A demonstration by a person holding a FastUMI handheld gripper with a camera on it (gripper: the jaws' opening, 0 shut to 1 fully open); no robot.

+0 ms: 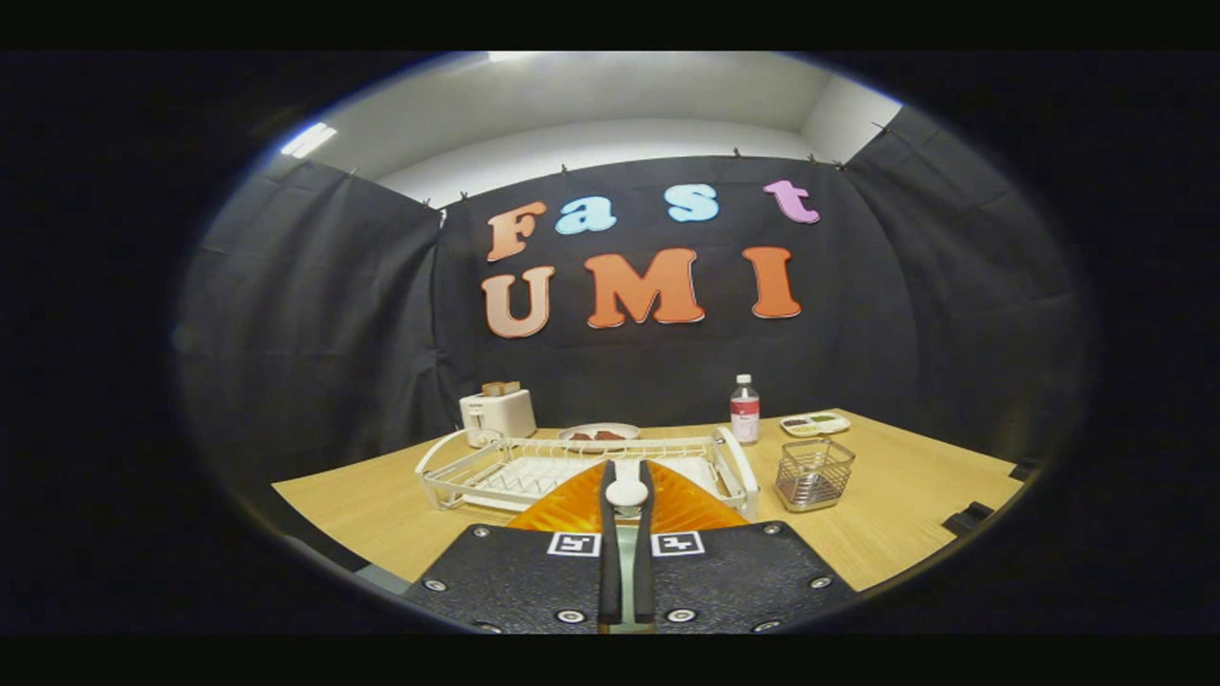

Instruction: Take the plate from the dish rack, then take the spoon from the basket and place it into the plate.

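Your view runs across a light wooden table (915, 495) set against the black cloth wall. Toward the table's back left corner stands a white toaster (498, 414) with slices of bread sticking out of its slots. Just in front of it, and stretching toward the middle of the table, sits the white wire dish rack (477, 472), its near right end rising in a rounded handle. Behind the rack, near the back edge, a small white plate with dark food (599, 434) rests on the wood.

Your gripper (626, 514) is drawn in narrow, its two fingers (607, 553) close together with a white spoon between them: the round white spoon end (626, 493) shows at the fingertips and a pale handle runs back through the gap. Right beneath the fingers lies the orange plate (562, 510), out of the rack and just in front of it.

Further right, near the back edge, stands a clear bottle with a red label (744, 410), and beside it a shallow white tray of condiments (815, 424). In front of those, just right of the rack, sits the wire mesh basket (813, 474).
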